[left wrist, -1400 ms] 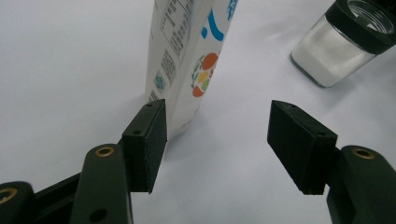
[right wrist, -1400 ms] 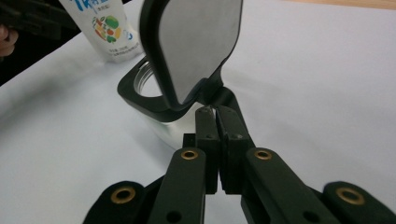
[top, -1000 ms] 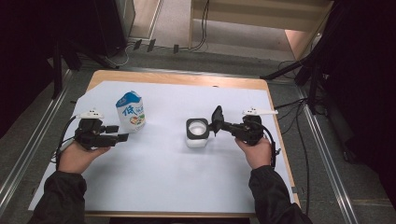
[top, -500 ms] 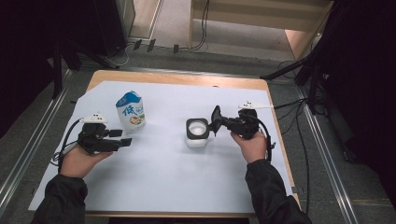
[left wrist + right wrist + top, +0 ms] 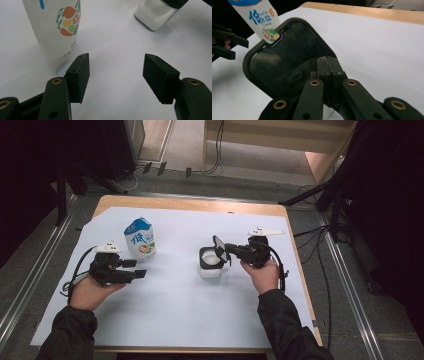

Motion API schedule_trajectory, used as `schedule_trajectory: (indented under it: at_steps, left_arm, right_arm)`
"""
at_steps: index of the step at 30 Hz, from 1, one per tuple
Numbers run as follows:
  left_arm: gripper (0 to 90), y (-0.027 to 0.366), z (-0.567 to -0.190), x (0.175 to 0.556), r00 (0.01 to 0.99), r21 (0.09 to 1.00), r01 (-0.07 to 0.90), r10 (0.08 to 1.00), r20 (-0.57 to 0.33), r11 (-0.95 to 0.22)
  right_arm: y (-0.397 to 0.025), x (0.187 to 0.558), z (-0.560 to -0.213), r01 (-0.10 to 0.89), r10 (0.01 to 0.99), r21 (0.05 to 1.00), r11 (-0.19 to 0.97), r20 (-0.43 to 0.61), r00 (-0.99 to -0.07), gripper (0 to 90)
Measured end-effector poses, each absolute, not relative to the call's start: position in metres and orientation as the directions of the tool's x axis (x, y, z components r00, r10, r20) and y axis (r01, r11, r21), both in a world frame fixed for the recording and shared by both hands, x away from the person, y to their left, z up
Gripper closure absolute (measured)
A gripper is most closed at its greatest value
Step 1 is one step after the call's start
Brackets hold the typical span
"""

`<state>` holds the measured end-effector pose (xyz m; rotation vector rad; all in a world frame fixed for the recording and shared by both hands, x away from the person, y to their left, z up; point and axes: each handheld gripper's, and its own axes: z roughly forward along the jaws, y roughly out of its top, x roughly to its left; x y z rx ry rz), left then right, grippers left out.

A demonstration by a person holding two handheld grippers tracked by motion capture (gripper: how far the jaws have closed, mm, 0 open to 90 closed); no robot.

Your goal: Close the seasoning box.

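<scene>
Overhead, the high view shows a wooden table (image 5: pixel 150 202) covered by a white sheet (image 5: pixel 175 305). The right gripper (image 5: pixel 222 252), held at about 3 o'clock of the table's centre, pinches a black lid (image 5: pixel 219 250) that stands on edge just above the open white container (image 5: pixel 211 262). The container sits on the sheet near the centre. A salt carton (image 5: pixel 140 238) stands upright at roughly 10 o'clock of the container, well apart from it. The left gripper (image 5: pixel 137 270) lies at about 5 o'clock of the carton, near its base but not touching it, jaws pointing toward 3 o'clock.

Next, the left gripper view: the left gripper (image 5: pixel 116 75) has its jaws spread wide with nothing between them, only white sheet. The carton (image 5: pixel 57 27) stands at 11 o'clock, just beside the left-hand jaw. A container (image 5: pixel 156 15) shows at 1 o'clock, farther off.

Finally, the right gripper view: the right gripper (image 5: pixel 329 65) has its jaws closed together on the edge of the lid (image 5: pixel 287 57), which is tilted and faces the camera. The carton (image 5: pixel 258 17) rises behind it at 11 o'clock.
</scene>
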<state>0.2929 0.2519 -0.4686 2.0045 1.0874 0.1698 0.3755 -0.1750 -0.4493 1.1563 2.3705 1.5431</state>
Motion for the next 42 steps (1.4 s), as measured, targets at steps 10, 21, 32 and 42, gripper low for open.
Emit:
schedule_trajectory:
  at_steps: [10,21,32,42]
  left_arm:
    - [39.5,0.251,-0.469,0.293,0.617,0.72,0.635,0.744,-0.256,-0.279]
    - [38.2,0.245,-0.469,0.295,0.635,0.724,0.623,0.732,-0.247,-0.296]
    - [38.2,0.236,-0.47,0.303,0.656,0.721,0.618,0.711,-0.252,-0.315]
    - [37.8,0.223,-0.473,0.313,0.686,0.714,0.606,0.683,-0.248,-0.35]
  right_arm:
    - [-0.168,0.374,-0.451,0.524,0.626,0.816,0.243,0.281,-0.727,89.0]
    - [-0.193,0.373,-0.45,0.483,0.69,0.84,0.248,0.197,-0.696,72.2]
    - [-0.226,0.366,-0.458,0.487,0.743,0.847,0.212,0.184,-0.644,60.7]
    - [-0.243,0.354,-0.468,0.507,0.777,0.84,0.193,0.185,-0.601,53.4]
